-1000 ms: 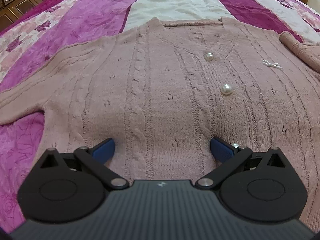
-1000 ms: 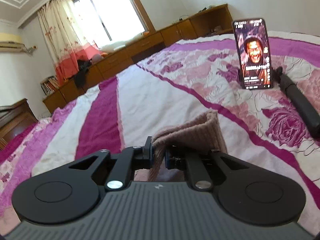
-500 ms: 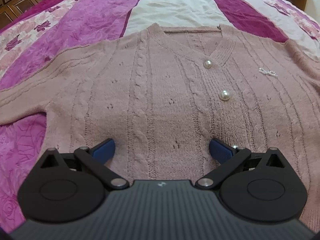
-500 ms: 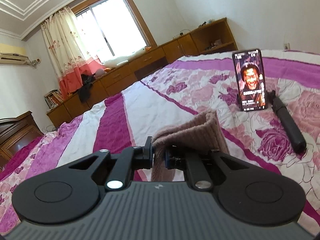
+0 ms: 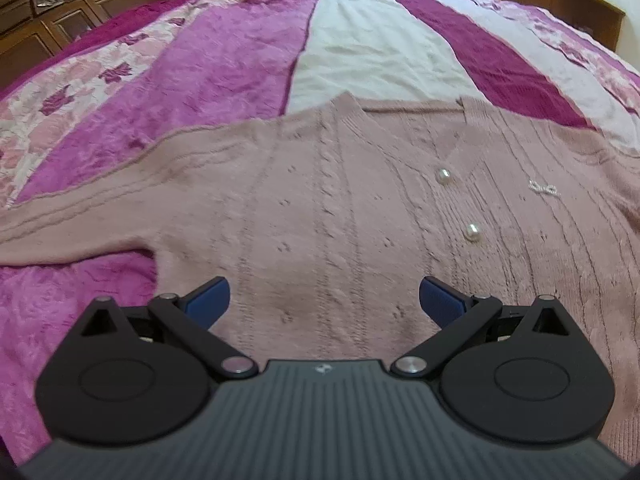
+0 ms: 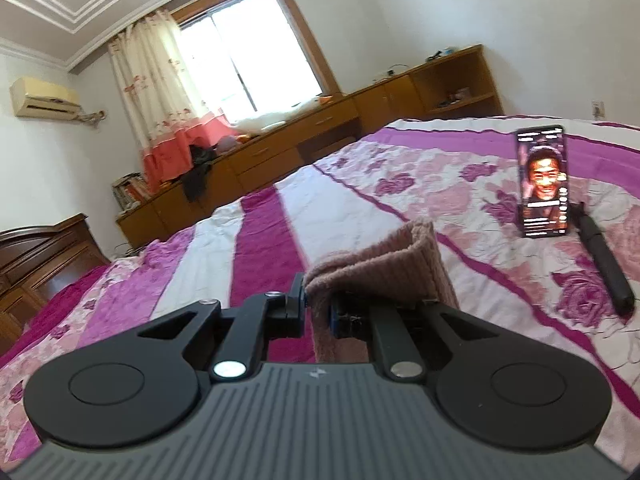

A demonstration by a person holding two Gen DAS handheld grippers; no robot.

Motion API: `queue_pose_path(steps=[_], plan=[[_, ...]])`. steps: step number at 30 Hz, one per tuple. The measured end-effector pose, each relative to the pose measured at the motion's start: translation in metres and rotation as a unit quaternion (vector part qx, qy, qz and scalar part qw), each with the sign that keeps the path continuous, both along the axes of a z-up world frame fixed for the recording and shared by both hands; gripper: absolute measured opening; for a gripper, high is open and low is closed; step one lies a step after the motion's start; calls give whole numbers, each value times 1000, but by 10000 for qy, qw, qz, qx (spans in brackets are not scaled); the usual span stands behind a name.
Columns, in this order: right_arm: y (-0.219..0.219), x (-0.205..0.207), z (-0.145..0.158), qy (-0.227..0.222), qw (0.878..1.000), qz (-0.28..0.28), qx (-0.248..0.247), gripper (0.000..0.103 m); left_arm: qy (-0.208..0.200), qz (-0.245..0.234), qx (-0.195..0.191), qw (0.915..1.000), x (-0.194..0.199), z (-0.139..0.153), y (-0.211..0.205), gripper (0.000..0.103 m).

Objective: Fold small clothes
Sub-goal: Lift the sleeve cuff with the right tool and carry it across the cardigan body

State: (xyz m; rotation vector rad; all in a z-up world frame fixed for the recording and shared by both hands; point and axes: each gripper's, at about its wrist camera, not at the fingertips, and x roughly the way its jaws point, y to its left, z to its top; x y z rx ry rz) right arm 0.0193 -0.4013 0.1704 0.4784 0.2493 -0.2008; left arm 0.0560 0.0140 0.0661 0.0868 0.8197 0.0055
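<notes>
**Lifted sleeve cuff, loose cardigan body**

The pink knit cardigan (image 5: 320, 208) lay spread front-up across the middle of the left wrist frame, on the striped magenta bedspread (image 5: 224, 64), its pearl buttons (image 5: 443, 176) right of centre. The left gripper (image 5: 323, 300) hovered over the lower body of the garment with its blue fingers (image 5: 208, 299) spread wide and nothing between them. In the right wrist view the right gripper (image 6: 318, 304) had its fingers pinched tight on the ribbed sleeve cuff (image 6: 384, 270), held up above the bed at the frame's centre.

With the body unpinned, I judged that pulling the cuff across could drag the whole cardigan and rumple it. The soft knit might also slip from the pinch. The propped phone (image 6: 542, 180) and the black stick (image 6: 604, 264) at the right edge stood near enough to be knocked by a wide swing.
</notes>
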Motion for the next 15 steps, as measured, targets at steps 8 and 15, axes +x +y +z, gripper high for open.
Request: queue_pose_path(steps=[8,15], plan=[[60,10,19,-94,9989,410,-205,12,-173,194,-24,9997,-10,15,21,103],[119,25,22,-72,9966,785,-225,12,-221,382,-6,9990,-20,23,43,103]])
